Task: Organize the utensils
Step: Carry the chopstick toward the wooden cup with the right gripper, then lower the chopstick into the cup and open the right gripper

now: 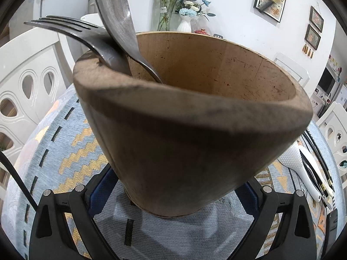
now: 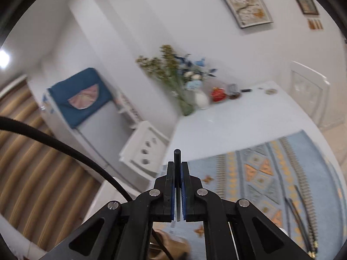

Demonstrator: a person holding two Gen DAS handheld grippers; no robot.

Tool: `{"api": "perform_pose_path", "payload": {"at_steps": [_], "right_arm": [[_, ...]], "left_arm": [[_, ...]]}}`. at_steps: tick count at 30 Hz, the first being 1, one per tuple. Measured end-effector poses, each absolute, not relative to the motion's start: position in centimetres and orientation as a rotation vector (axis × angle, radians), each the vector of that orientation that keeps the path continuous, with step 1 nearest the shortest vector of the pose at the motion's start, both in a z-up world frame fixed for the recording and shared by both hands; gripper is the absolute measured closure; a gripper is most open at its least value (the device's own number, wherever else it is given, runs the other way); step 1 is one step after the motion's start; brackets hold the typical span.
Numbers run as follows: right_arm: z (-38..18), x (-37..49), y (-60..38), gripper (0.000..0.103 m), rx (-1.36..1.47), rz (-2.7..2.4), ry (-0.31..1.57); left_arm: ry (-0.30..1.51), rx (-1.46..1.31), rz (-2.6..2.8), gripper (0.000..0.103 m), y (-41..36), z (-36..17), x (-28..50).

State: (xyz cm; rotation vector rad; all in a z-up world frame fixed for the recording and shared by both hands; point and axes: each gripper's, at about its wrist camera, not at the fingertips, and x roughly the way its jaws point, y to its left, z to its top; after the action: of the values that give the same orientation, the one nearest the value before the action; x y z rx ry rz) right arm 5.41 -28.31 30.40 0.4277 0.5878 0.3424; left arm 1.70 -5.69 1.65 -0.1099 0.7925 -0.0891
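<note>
In the left wrist view a brown wooden holder (image 1: 195, 130) stands on the patterned mat (image 1: 65, 140). My left gripper (image 1: 180, 184) is closed around its base, a blue pad against each side. A metal fork (image 1: 65, 27) and a spoon (image 1: 115, 10) lean out of the holder at its left rim. My right gripper (image 2: 178, 166) is shut on a thin utensil with a dark handle (image 2: 177, 153). The handle's end pokes up past the fingertips, high above the table. A brown blur at the bottom edge is the holder (image 2: 173, 244).
A white rice paddle (image 1: 297, 164) and dark chopsticks (image 1: 316, 158) lie on the mat to the holder's right; the chopsticks (image 2: 301, 212) also show in the right wrist view. Vases of flowers (image 2: 184, 99) stand at the table's far end. White chairs (image 1: 26, 91) surround the table.
</note>
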Motion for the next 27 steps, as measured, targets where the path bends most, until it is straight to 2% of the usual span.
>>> {"api": "perform_pose_path", "payload": {"at_steps": [9, 20, 21, 25, 27], "right_arm": [[28.8, 5.3, -21.0, 0.099, 0.235, 0.441, 0.667], [25.6, 5.6, -16.6, 0.098, 0.085, 0.488, 0.808], [25.4, 5.8, -16.2, 0.095, 0.076, 0.495, 0.828], [25.4, 6.2, -15.6, 0.065, 0.094, 0.529, 0.843], [26.1, 5.8, -16.1, 0.06, 0.122, 0.549, 0.797]], "left_arm": [[0.792, -0.113, -0.09, 0.004, -5.7, 1.5, 1.5], [0.793, -0.113, -0.09, 0.004, -5.6, 1.6, 1.6], [0.793, -0.112, -0.09, 0.004, -5.7, 1.5, 1.5], [0.794, -0.114, -0.091, 0.004, -5.7, 1.5, 1.5], [0.794, -0.113, -0.09, 0.004, -5.9, 1.5, 1.4]]}}
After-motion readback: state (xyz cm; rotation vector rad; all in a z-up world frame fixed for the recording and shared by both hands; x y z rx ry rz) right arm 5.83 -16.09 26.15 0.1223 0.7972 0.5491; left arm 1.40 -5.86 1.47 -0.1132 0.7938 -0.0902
